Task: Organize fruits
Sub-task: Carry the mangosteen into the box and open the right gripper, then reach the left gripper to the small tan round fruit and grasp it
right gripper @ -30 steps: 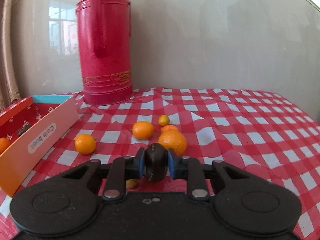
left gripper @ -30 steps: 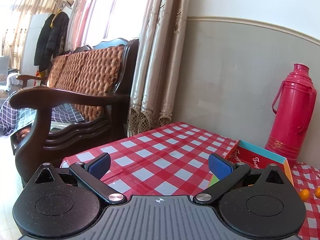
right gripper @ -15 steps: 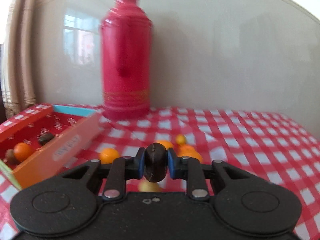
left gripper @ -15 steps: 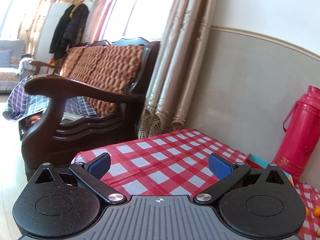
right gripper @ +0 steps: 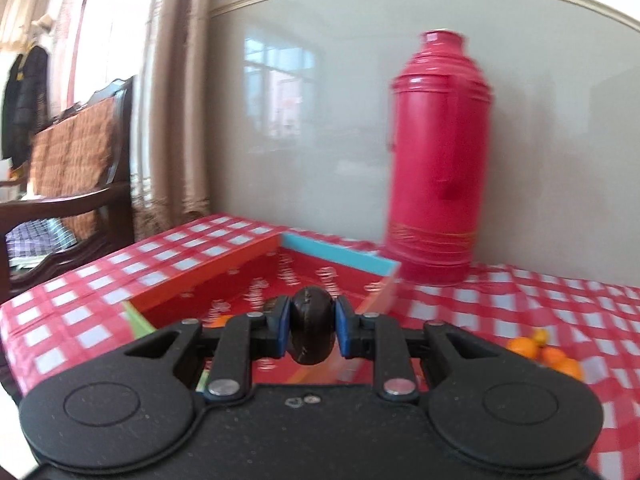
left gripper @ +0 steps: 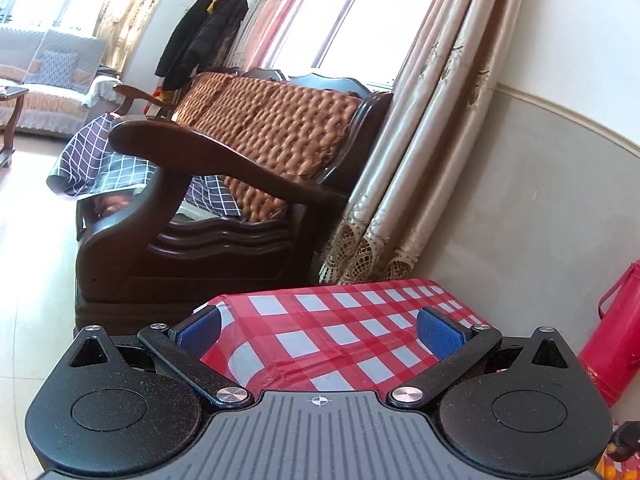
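My right gripper (right gripper: pixel 311 327) is shut on a dark brown round fruit (right gripper: pixel 311 322) and holds it over the near side of a red cardboard box (right gripper: pixel 208 270) with a blue far wall. An orange fruit (right gripper: pixel 220 320) lies in the box, half hidden by my fingers. Several oranges (right gripper: pixel 544 354) lie on the checked cloth at the right. My left gripper (left gripper: pixel 318 326) is open and empty above the left corner of the table (left gripper: pixel 340 328).
A tall red thermos (right gripper: pixel 436 160) stands behind the box by the wall; its edge shows in the left wrist view (left gripper: pixel 616 344). A dark wooden sofa (left gripper: pixel 224 184) and curtains (left gripper: pixel 416 152) stand past the table's left edge.
My right gripper has swung left with the brown fruit, from above the loose oranges to over the box. My left gripper has turned further left, toward the sofa.
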